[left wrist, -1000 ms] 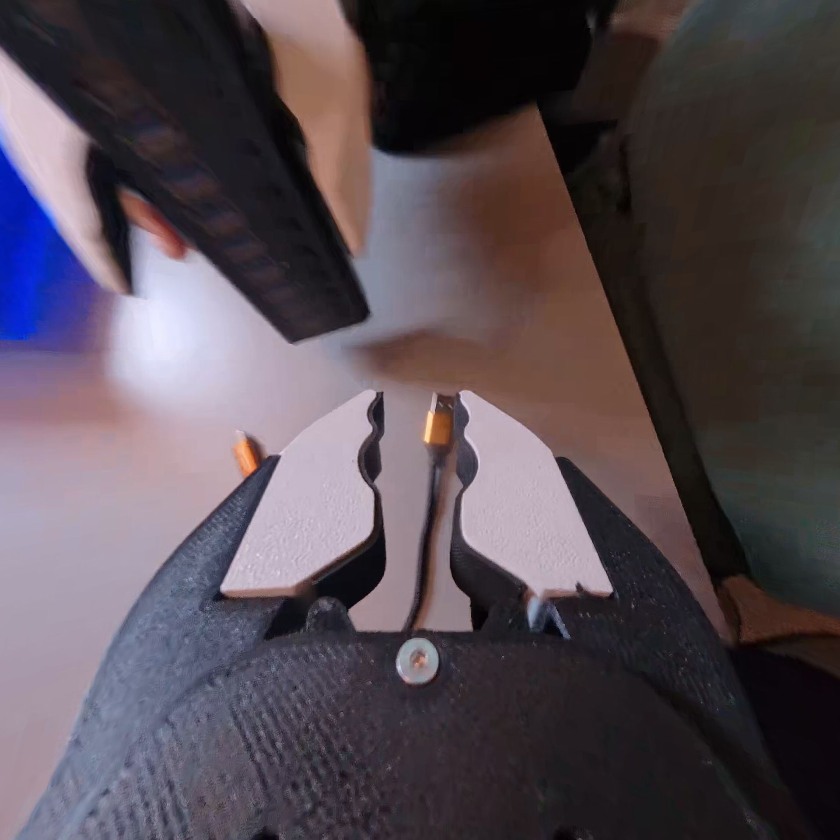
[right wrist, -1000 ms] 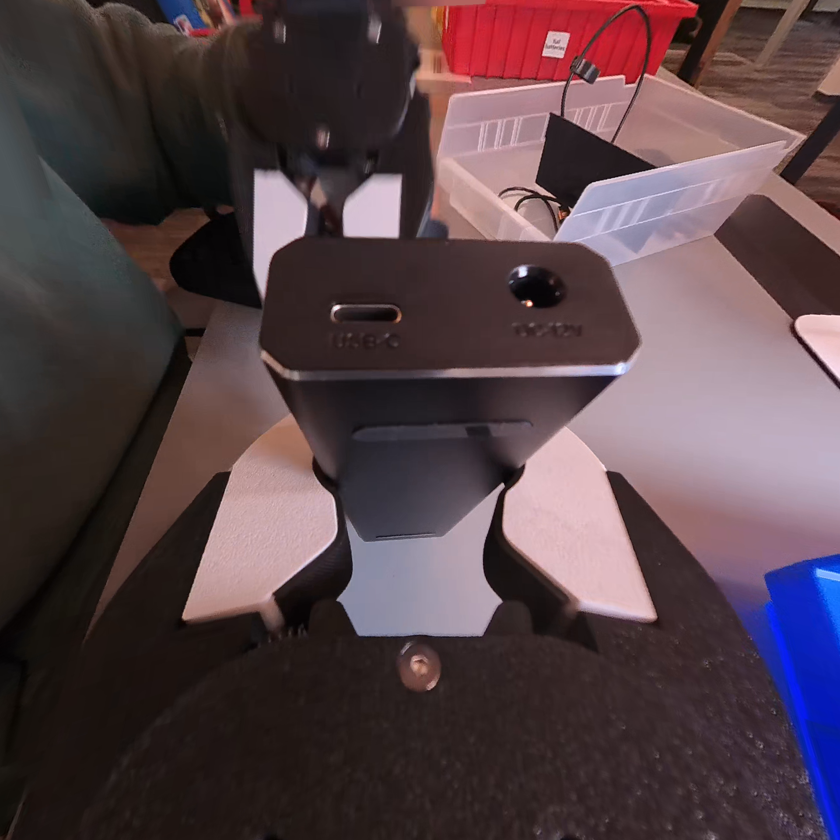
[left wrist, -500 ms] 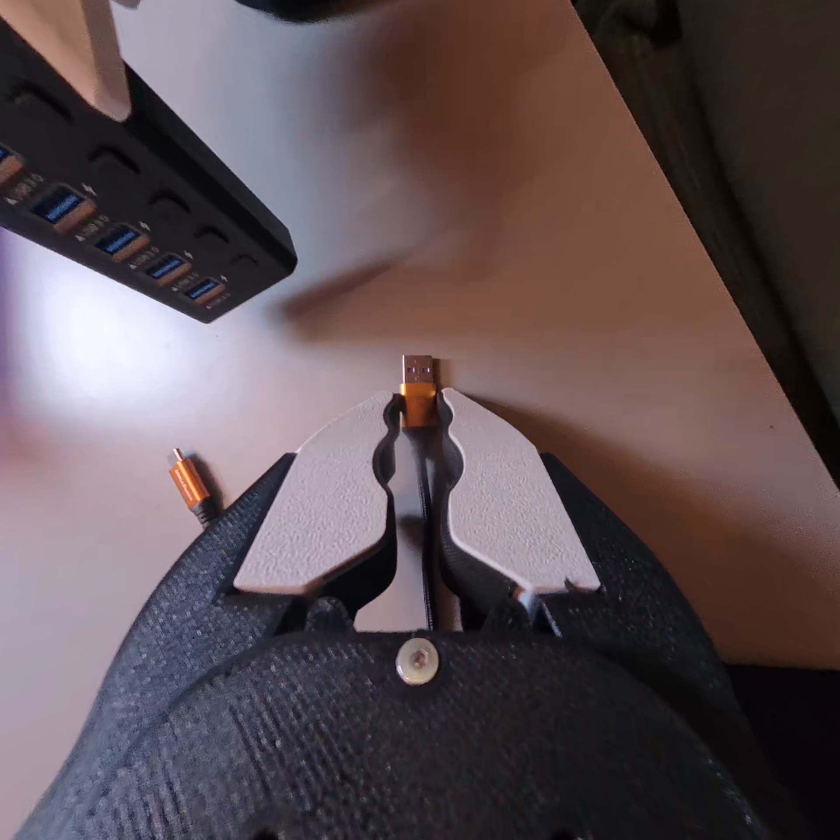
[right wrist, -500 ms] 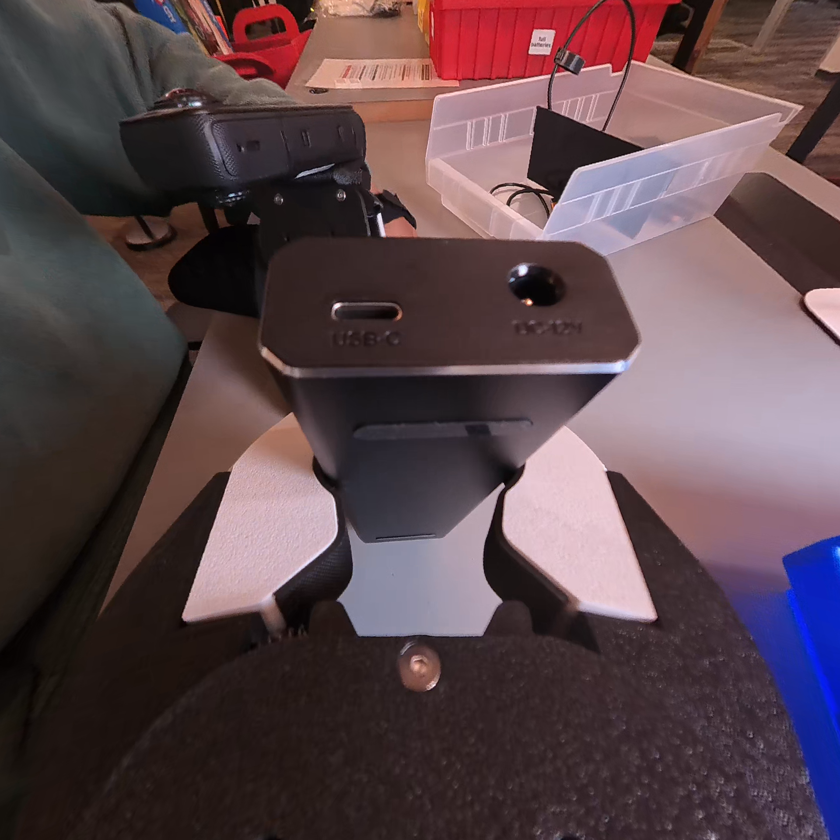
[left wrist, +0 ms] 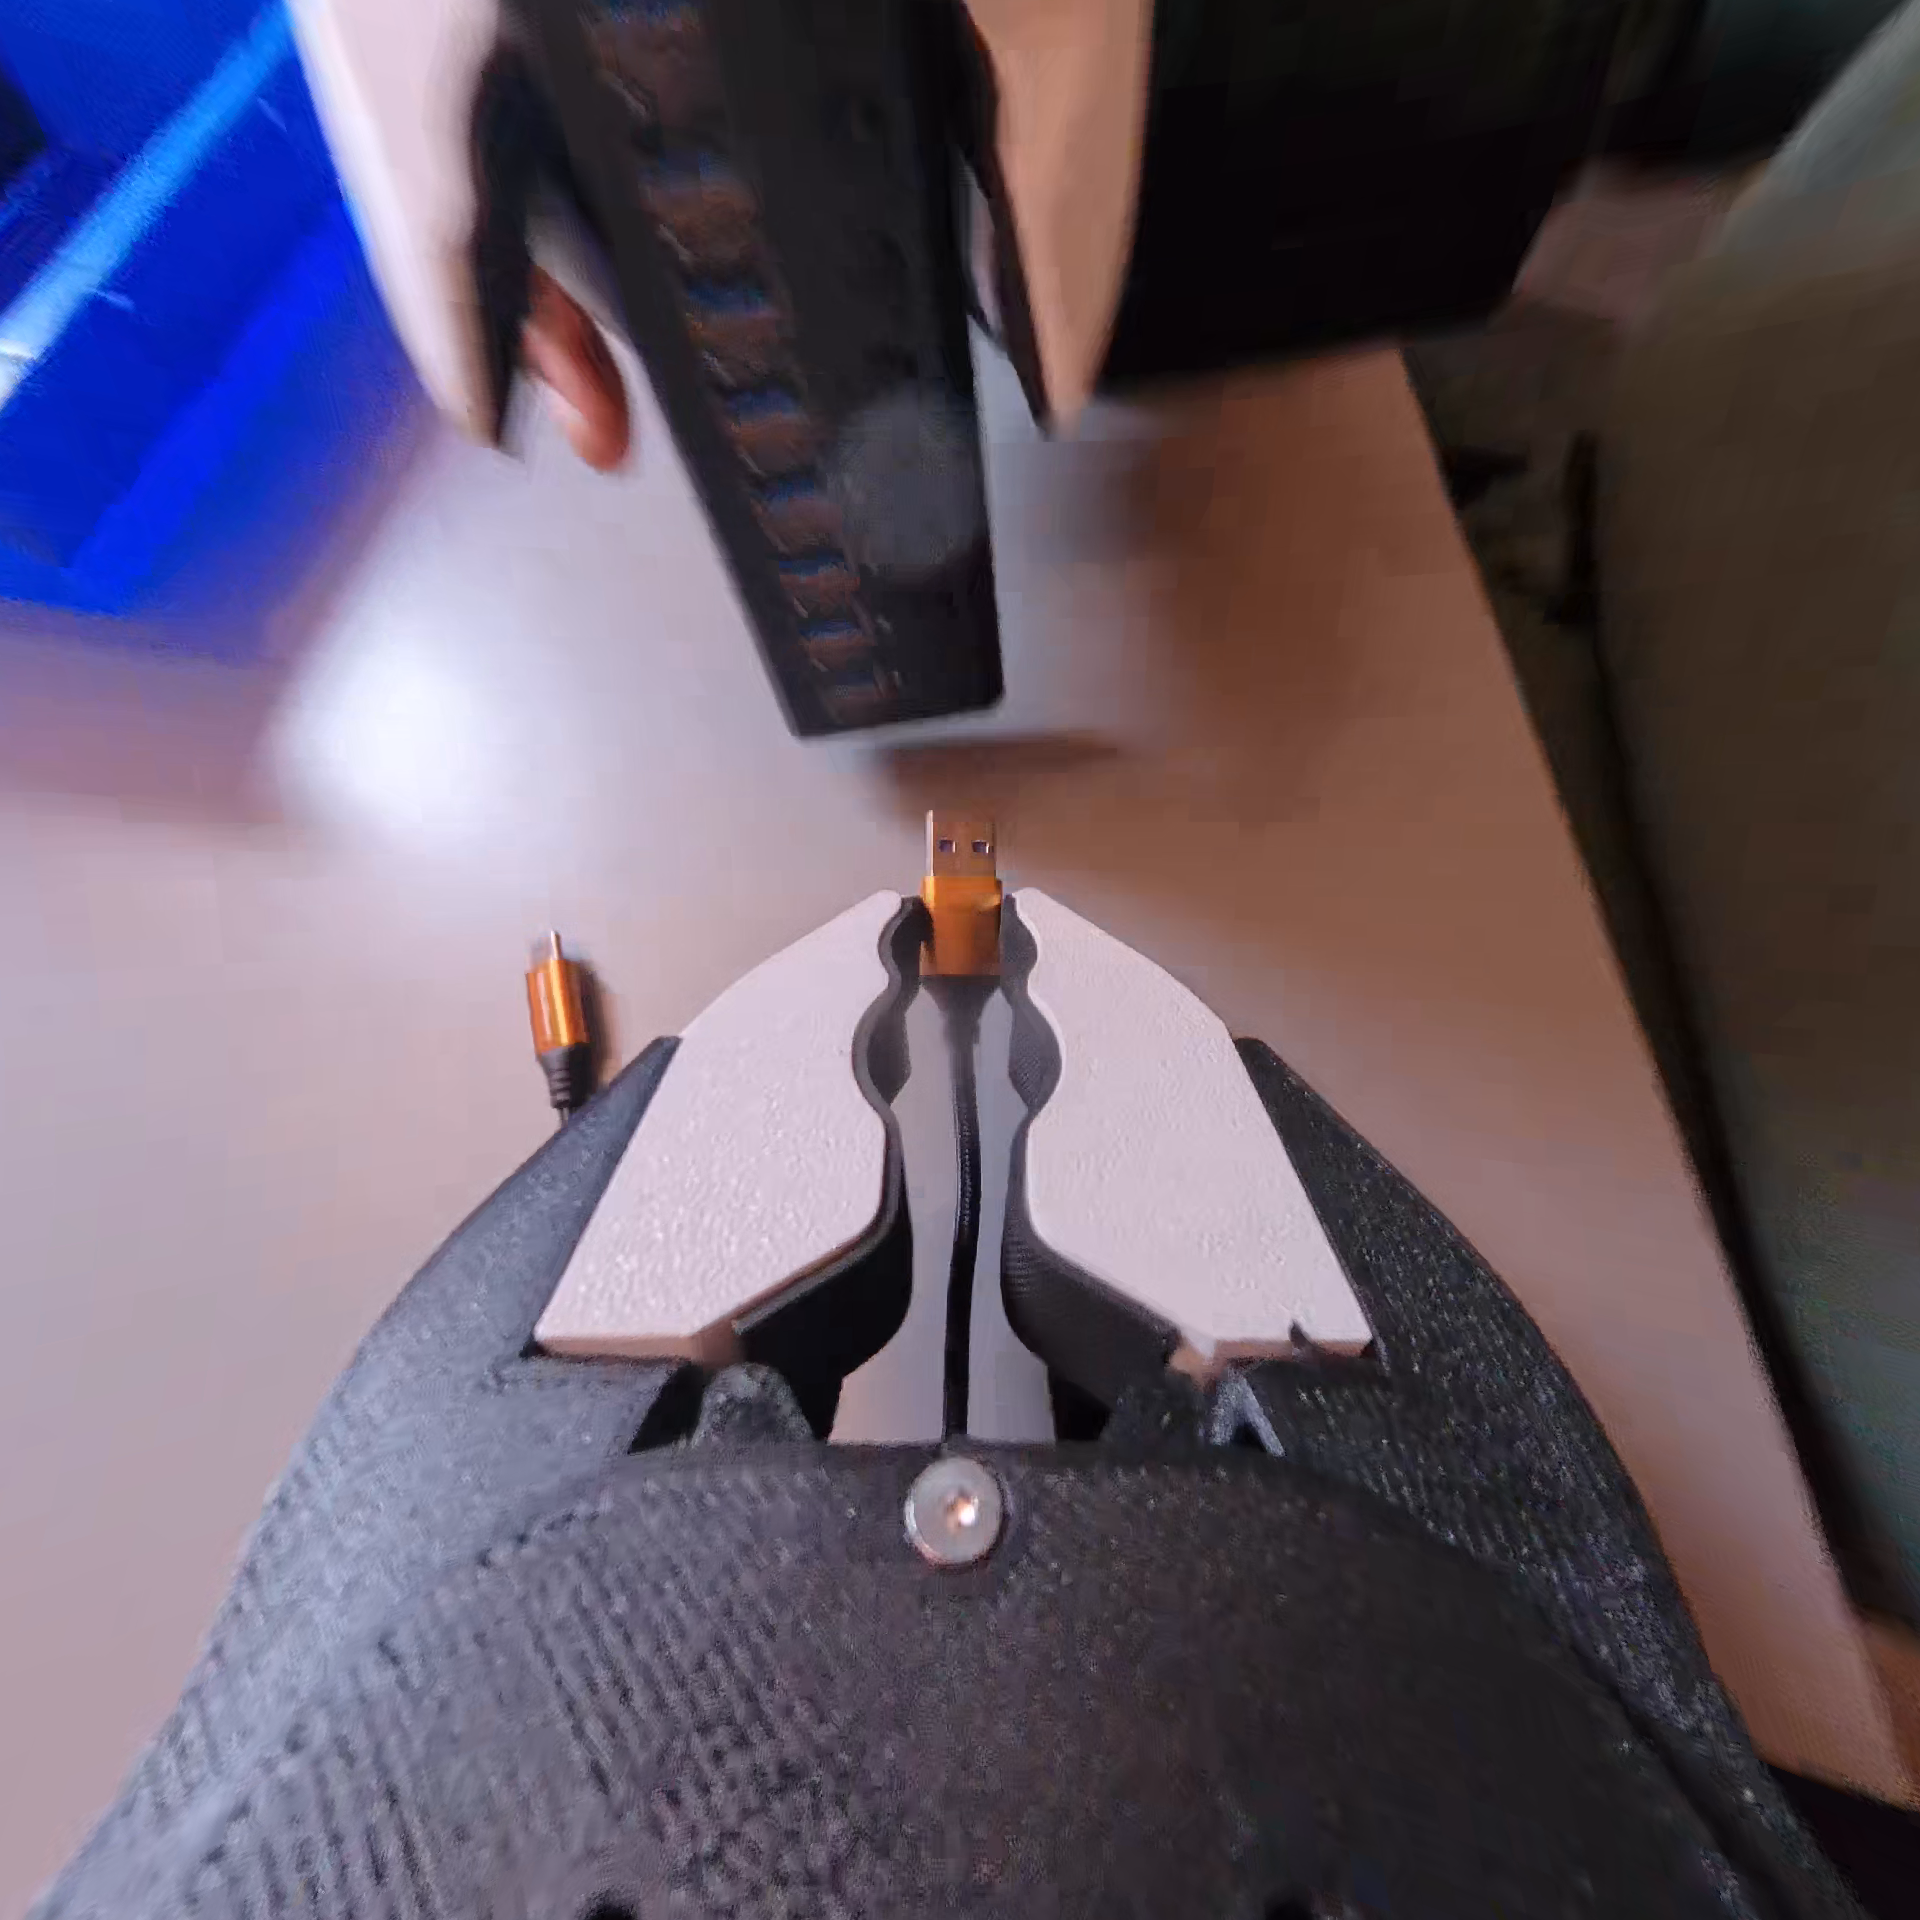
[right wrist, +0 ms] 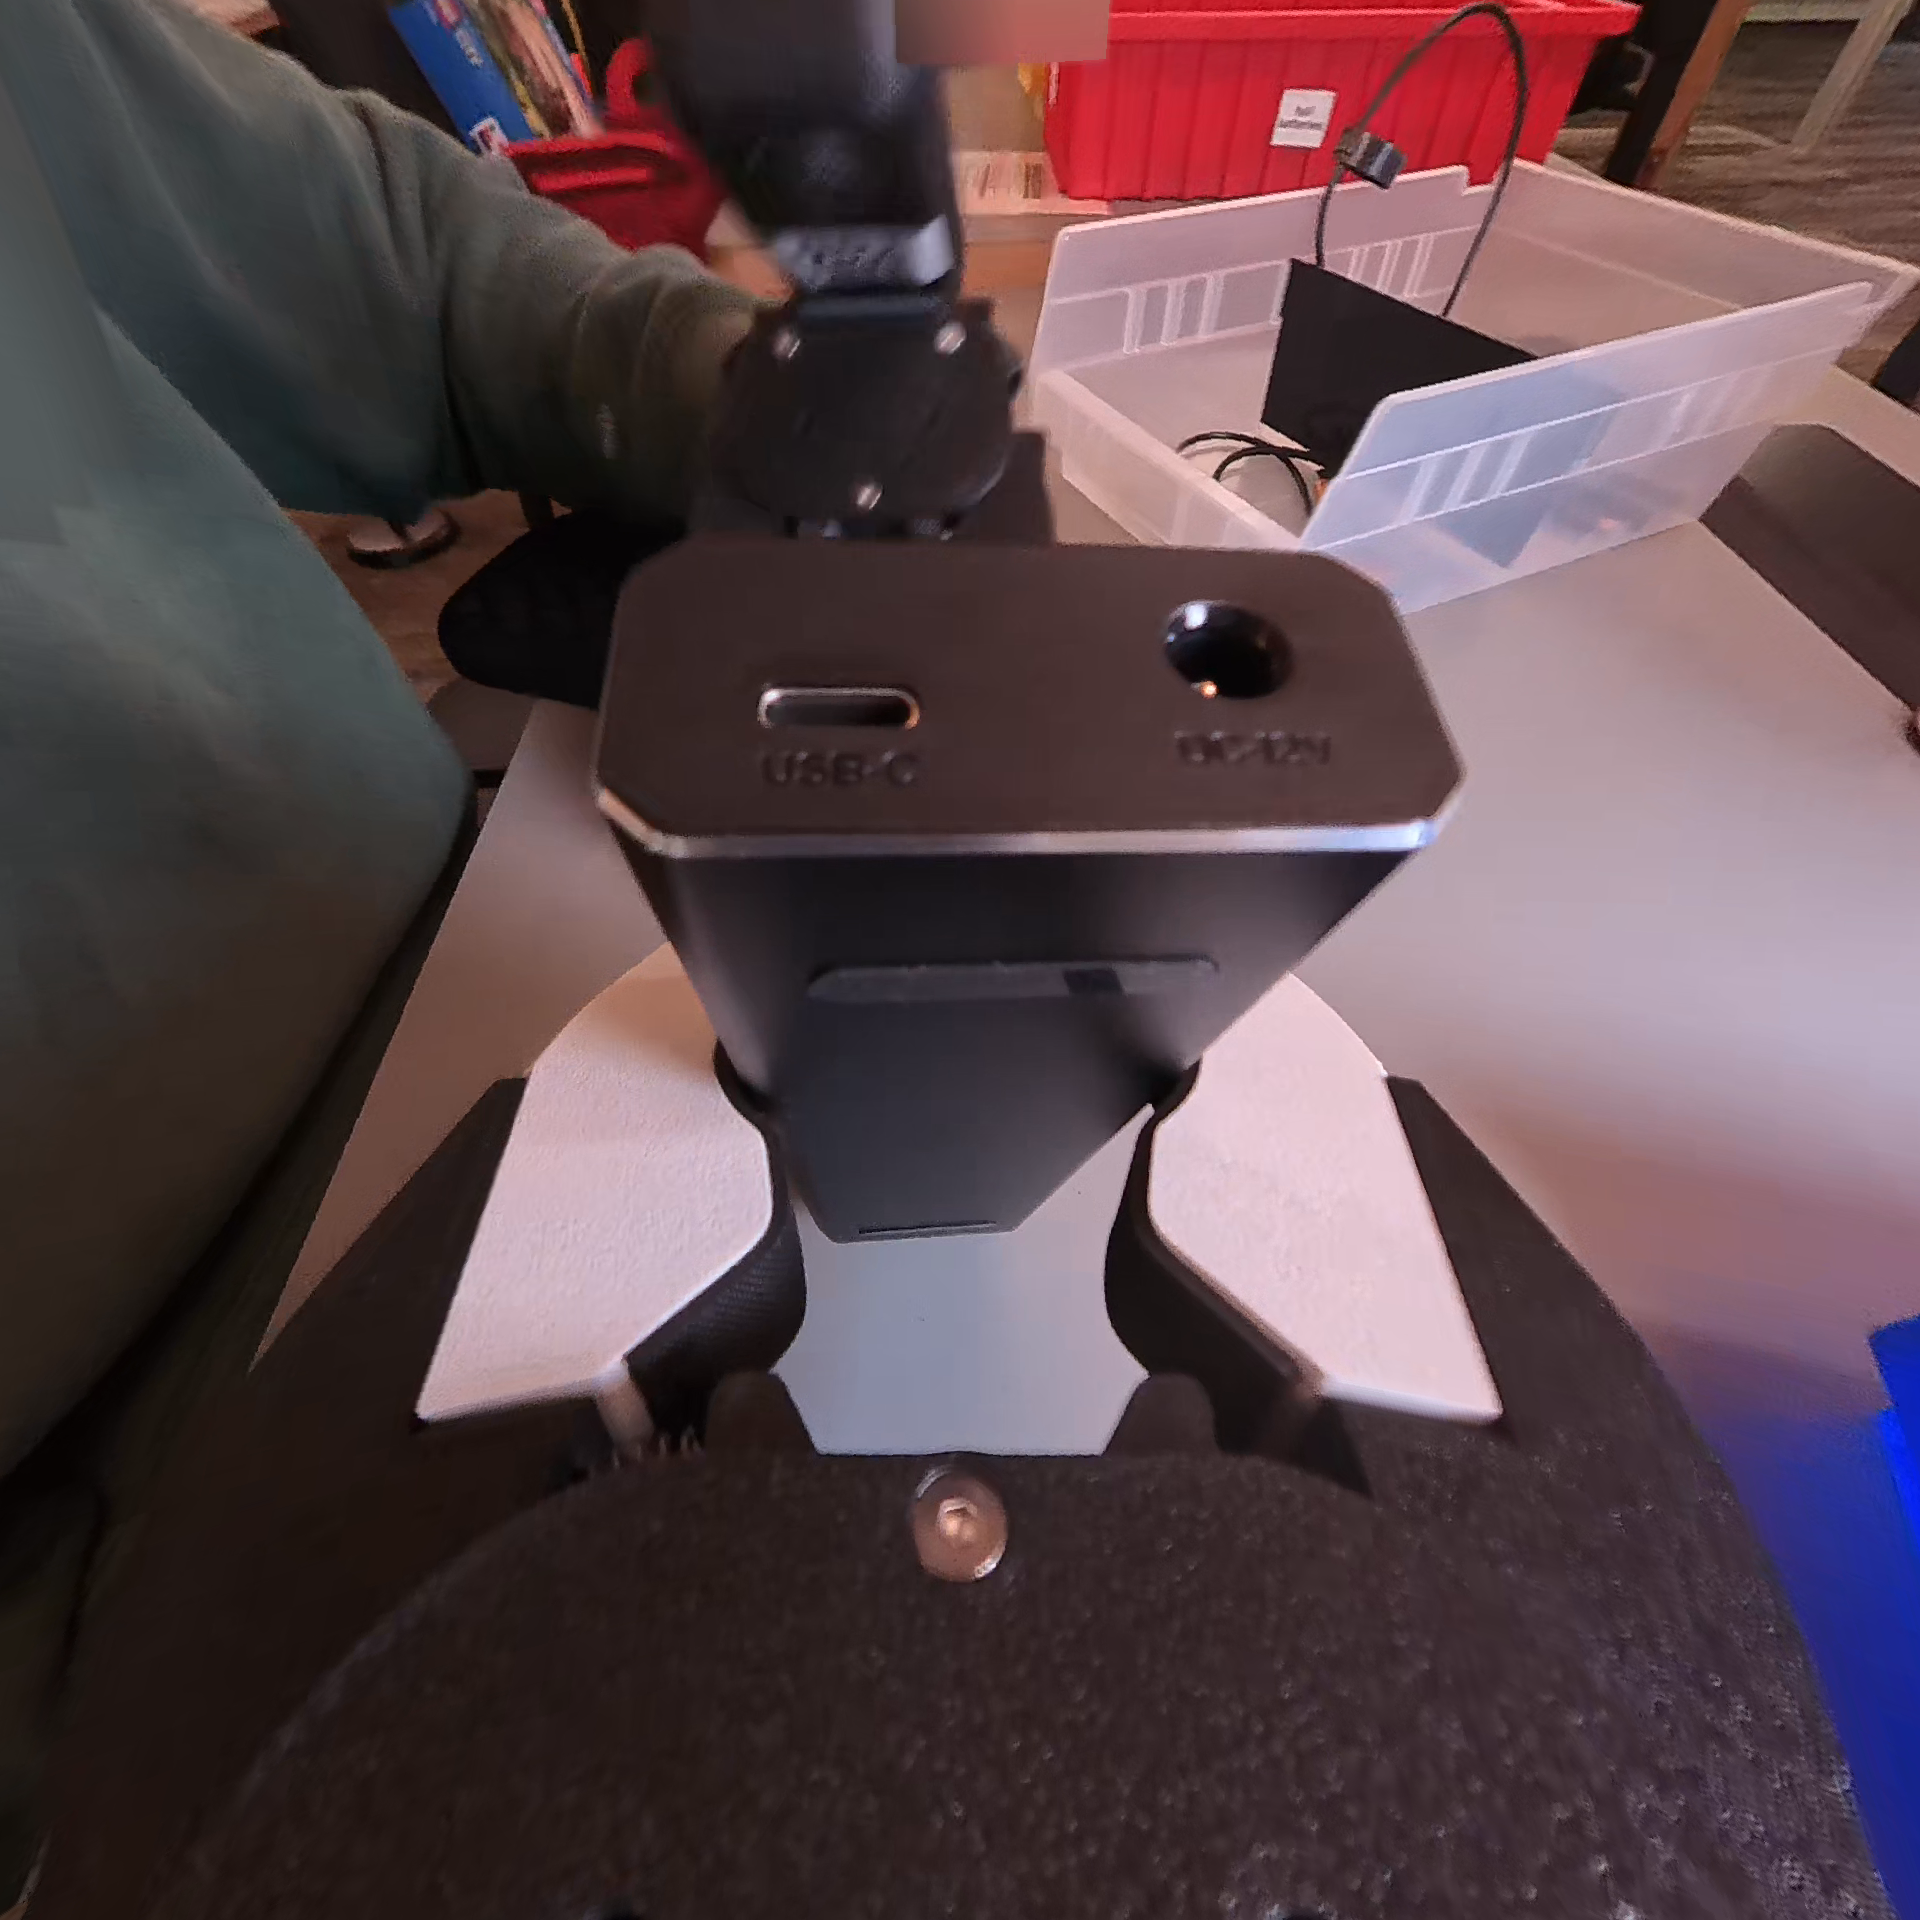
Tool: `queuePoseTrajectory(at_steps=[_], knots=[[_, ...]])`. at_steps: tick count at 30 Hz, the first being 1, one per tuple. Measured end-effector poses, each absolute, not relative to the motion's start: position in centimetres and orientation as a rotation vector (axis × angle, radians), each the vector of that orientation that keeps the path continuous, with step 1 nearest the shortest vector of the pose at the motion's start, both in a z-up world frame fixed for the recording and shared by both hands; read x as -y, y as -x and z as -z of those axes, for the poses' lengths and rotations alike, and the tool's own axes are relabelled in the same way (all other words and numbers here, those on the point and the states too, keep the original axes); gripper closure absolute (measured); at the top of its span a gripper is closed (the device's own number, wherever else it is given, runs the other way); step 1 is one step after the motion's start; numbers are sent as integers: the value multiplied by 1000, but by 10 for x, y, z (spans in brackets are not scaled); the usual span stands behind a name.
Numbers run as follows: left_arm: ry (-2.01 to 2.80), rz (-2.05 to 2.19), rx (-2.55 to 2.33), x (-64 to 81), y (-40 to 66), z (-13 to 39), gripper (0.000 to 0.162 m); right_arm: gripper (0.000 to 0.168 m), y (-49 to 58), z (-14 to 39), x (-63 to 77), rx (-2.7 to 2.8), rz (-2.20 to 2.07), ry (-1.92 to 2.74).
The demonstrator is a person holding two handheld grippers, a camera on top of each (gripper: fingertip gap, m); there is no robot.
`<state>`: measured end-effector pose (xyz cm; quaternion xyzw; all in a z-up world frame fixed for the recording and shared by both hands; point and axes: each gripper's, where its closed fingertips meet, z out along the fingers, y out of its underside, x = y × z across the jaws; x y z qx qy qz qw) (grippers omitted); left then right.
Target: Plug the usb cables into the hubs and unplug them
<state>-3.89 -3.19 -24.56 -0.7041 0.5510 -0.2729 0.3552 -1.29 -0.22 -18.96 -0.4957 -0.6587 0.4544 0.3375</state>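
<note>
Left wrist view: left gripper (left wrist: 961, 909) pinches the orange metal USB-A plug (left wrist: 961, 914), nose aimed up-frame at the long black multi-port hub (left wrist: 831, 436) clamped lengthwise in the right gripper (right wrist: 961, 1081), ports just ahead over the desk (left wrist: 312, 1039).

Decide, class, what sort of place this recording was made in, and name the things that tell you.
Probably a workshop or lab storeroom, not a home. A pale table carries a clear plastic bin holding cables, a red storage crate stands behind it, and a blue bin sits at the table's side.
</note>
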Motion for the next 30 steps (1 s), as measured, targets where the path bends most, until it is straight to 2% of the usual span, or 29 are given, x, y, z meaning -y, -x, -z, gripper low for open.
queuePoseTrajectory(at_steps=[4, 7, 30], knots=[[1827, 853, -1266, 17, 27, 194, 147, 97, 19, 194, 15, 1778, -1137, 1208], [1861, 918, -1272, 14, 12, 174, 147, 97, 22, 198, 20, 1800, -1094, 1167], [2091, 513, -1619, 7, 6, 183, 147, 97, 22, 205, 8, 1844, -799, 1175]])
